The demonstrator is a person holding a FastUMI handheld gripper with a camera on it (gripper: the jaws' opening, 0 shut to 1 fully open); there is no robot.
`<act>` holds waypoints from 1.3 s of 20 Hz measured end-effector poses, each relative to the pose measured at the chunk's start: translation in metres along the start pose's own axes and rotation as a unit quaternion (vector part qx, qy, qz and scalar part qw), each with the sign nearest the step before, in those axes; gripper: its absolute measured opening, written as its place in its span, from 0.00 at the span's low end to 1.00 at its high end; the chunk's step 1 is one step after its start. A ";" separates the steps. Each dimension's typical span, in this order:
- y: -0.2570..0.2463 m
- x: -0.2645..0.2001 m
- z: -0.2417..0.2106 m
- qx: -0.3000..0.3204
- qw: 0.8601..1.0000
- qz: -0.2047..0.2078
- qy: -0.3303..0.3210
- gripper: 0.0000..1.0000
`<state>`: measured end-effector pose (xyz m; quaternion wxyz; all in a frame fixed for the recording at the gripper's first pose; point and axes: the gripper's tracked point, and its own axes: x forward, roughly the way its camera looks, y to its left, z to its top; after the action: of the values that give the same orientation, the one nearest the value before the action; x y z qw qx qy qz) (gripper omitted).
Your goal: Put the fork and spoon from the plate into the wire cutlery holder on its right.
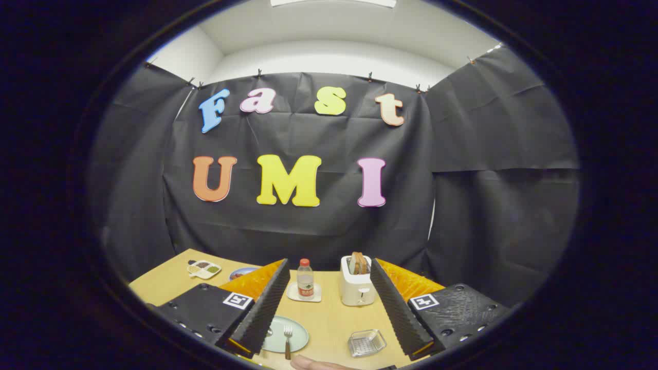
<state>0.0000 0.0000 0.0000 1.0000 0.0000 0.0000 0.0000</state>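
A pale green plate point(297, 335) lies on the wooden table between my fingers, close to the left one. A fork point(288, 340) with a dark handle rests on it, tines pointing away from me. The spoon is mostly hidden behind the left finger point(262, 308); a small part shows at the plate's left edge. To the right of the plate sits the wire cutlery holder point(366, 343), near the right finger point(398, 308). My gripper point(329, 308) is open, held above the table, with nothing between its fingers.
Beyond the plate stand a water bottle point(305, 280) on a white coaster and a white toaster point(357, 285) with bread in it. A divided snack tray point(204, 269) and a blue plate point(241, 272) lie at the back left. Part of a hand point(313, 364) shows at the near edge.
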 end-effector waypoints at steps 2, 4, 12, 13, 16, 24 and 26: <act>-0.001 0.002 0.002 0.003 1.000 -0.004 -0.002 0.95; 0.000 0.004 0.003 0.008 1.000 -0.004 -0.001 0.95; 0.003 0.016 -0.002 -0.008 1.000 0.005 0.018 0.95; 0.006 0.017 -0.007 -0.011 1.000 0.010 0.023 0.95; 0.021 0.026 -0.035 -0.022 0.998 0.032 0.053 0.95; 0.060 0.038 -0.174 -0.050 0.980 0.044 0.185 0.95; 0.069 0.041 -0.211 -0.060 0.972 0.055 0.219 0.93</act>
<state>0.0408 0.0687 -0.2108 0.9723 -0.0596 0.2194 0.0547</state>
